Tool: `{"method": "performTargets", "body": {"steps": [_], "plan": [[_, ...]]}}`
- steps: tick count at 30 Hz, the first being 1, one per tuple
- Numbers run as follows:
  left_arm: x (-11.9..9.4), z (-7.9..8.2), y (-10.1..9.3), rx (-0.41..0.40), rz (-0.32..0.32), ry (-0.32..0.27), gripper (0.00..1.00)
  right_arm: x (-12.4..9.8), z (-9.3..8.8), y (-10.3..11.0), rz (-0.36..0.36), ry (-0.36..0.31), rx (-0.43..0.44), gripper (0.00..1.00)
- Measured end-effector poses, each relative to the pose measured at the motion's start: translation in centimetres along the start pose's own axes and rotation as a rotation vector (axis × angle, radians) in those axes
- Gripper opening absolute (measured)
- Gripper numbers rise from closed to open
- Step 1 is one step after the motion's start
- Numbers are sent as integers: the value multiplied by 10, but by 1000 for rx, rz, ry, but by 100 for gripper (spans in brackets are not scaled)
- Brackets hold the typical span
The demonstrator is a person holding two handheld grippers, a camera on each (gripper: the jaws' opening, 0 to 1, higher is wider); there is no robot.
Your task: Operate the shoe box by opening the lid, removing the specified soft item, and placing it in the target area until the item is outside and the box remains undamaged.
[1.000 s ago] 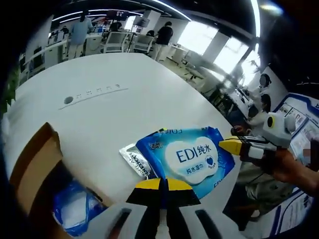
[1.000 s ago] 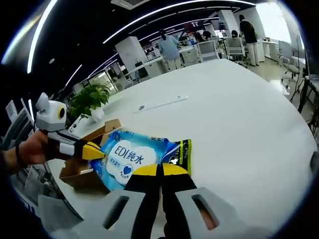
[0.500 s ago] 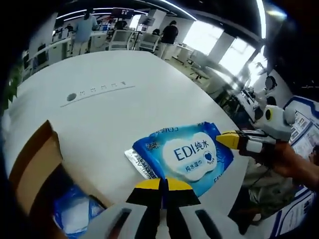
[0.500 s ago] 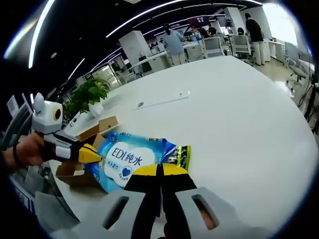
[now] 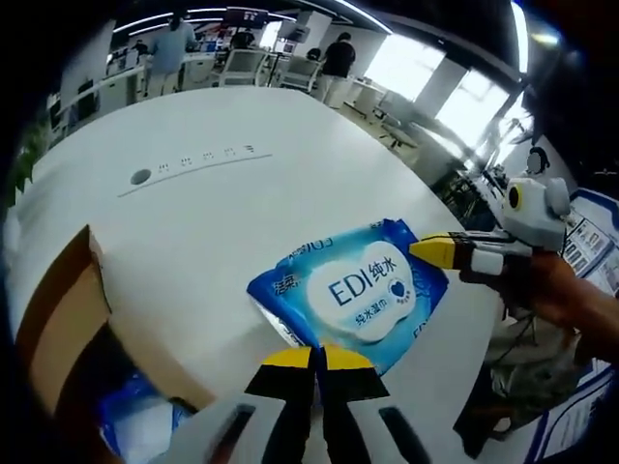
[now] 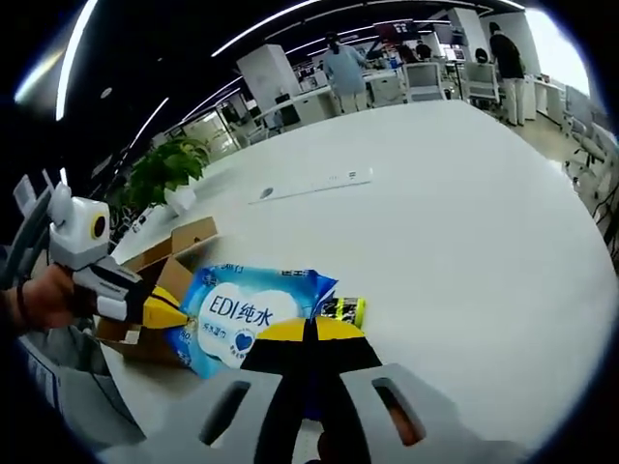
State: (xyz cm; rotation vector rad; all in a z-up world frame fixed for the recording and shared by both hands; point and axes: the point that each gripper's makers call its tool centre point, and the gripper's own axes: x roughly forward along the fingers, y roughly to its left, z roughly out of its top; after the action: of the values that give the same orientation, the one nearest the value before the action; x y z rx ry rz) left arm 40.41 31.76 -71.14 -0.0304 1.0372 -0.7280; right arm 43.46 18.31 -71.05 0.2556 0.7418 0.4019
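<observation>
Wipes pack: We see a soft blue pack of wet wipes (image 5: 353, 293) with a white label. It is out of the box and over the white table (image 5: 193, 222). We hold it by two of its edges. In the right gripper view the pack (image 6: 247, 314) sits just beside the box.

Left gripper: Our left gripper (image 5: 311, 360) has its yellow tips pressed together on the near edge of the wipes pack. In the right gripper view it (image 6: 174, 314) comes in from the left and pinches the pack's edge next to the box.

Right gripper: Our right gripper (image 6: 309, 332) has its tips together on the other edge of the wipes pack. In the left gripper view it (image 5: 430, 251) touches the pack's far corner, and a hand (image 5: 566, 295) holds it.

Shoe box: The brown cardboard box (image 5: 58, 329) is open, beside the wipes pack. Something blue and white (image 5: 135, 425) lies inside it. In the right gripper view the box (image 6: 160, 266) is just behind the pack.

Table: A grey strip with a round dot (image 5: 189, 169) lies on it, well apart from the wipes pack.

Room: A green plant (image 6: 164, 169) stands beyond the box. People (image 6: 346, 72) stand by desks far behind the pack.
</observation>
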Motion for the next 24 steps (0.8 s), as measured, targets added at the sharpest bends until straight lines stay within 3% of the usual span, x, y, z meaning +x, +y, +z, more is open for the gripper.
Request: {"method": "performTargets", "body": {"steps": [18,24], "plan": [[25,-13,7,-7,31,73,1,18,-25,-18,-16,54,7,0],[25,-12,8,-5,35,76,1,21,-23,-20,-14,48,6,0]]}}
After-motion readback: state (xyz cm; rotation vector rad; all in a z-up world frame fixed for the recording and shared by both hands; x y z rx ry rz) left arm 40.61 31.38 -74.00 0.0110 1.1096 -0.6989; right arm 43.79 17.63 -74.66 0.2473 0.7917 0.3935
